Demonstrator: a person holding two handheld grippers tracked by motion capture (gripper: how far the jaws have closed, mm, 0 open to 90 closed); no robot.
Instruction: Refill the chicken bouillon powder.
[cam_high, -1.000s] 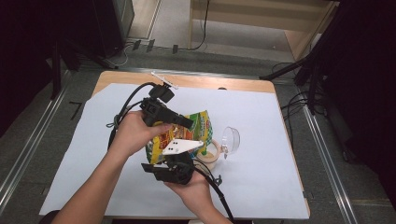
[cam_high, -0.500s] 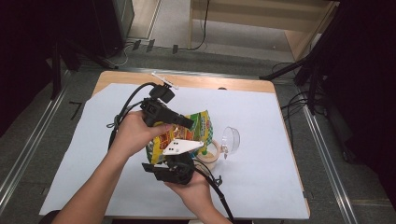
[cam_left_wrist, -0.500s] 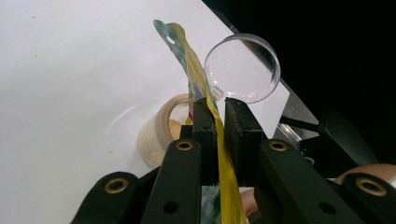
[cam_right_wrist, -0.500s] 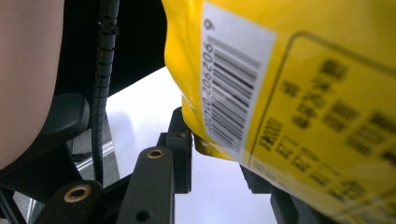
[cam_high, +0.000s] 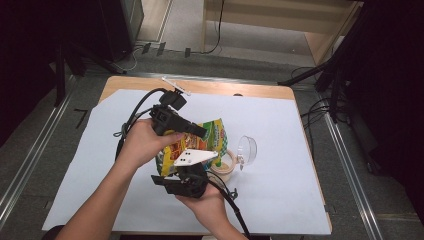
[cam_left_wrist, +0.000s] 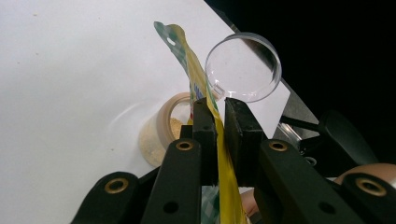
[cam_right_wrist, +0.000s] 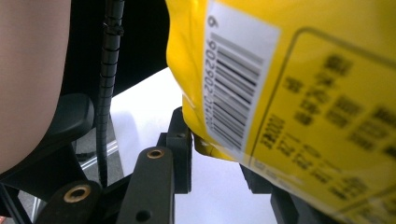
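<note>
A yellow-and-green snack bag (cam_high: 216, 134) is held above the white sheet between both grippers. My left gripper (cam_high: 200, 132) comes from the upper left and is shut on the bag's thin edge (cam_left_wrist: 187, 51); the film runs straight between its pads (cam_left_wrist: 203, 126). My right gripper (cam_high: 189, 169), with a grey plate on top, comes from below and is shut on the bag's lower corner (cam_right_wrist: 303, 70), beside the barcode. Right under the bag stands a small open jar (cam_high: 226, 165) with beige grains (cam_left_wrist: 175, 127). Its clear lid (cam_high: 247, 148) lies just right of it (cam_left_wrist: 243, 65).
A white sheet (cam_high: 280, 125) covers most of the wooden table (cam_high: 250, 91). A small white stick-like object (cam_high: 175, 86) lies at the table's back edge. Black cables trail from both grippers. Metal rails run along the floor on both sides.
</note>
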